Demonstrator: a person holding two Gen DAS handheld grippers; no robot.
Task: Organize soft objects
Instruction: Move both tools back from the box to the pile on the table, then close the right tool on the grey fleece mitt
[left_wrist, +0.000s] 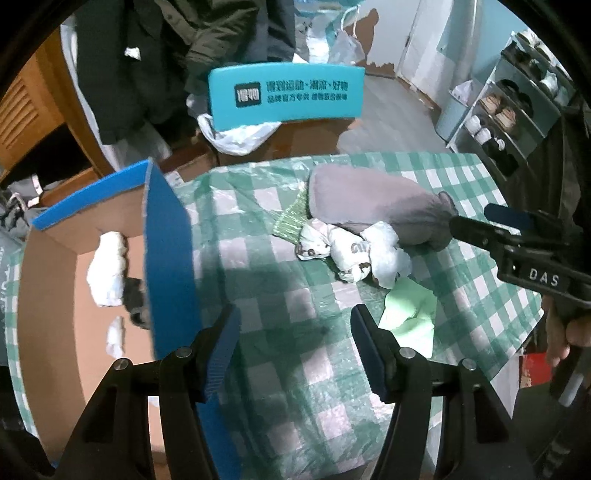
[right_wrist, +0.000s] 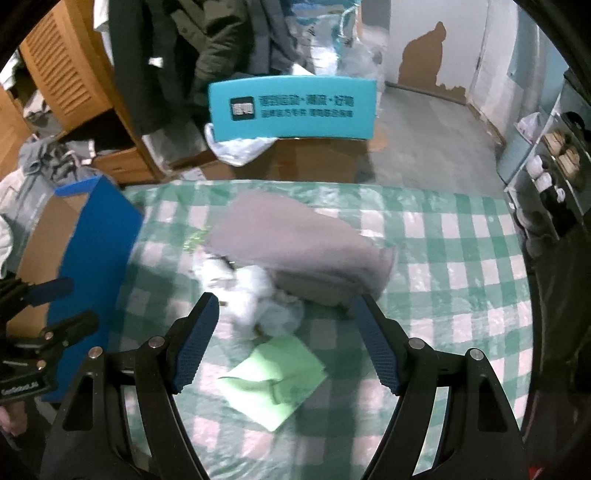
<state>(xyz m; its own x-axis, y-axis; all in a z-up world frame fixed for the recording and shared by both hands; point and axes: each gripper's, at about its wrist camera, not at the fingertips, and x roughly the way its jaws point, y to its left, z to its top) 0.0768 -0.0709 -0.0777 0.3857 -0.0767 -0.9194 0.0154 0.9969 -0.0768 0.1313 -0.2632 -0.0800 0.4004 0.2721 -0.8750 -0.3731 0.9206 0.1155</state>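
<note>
A: Grippers?
B: Left gripper (left_wrist: 293, 349) and right gripper (right_wrist: 286, 341) both spread wide, nothing between the jaws.
A: Soft items?
B: Grey cloth (left_wrist: 373, 201), white bundle (left_wrist: 354, 251), green cloth (right_wrist: 275, 376) lie right of the box (left_wrist: 170, 251); white pieces (left_wrist: 107, 269) lie inside it.

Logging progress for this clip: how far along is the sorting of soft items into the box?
Partly done. White bundles and a dark item already lie in the cardboard box. Nothing is in hand: left gripper and right gripper are open and empty. Left on the checked tablecloth: grey cloth, white patterned pieces, light green cloth.
</note>
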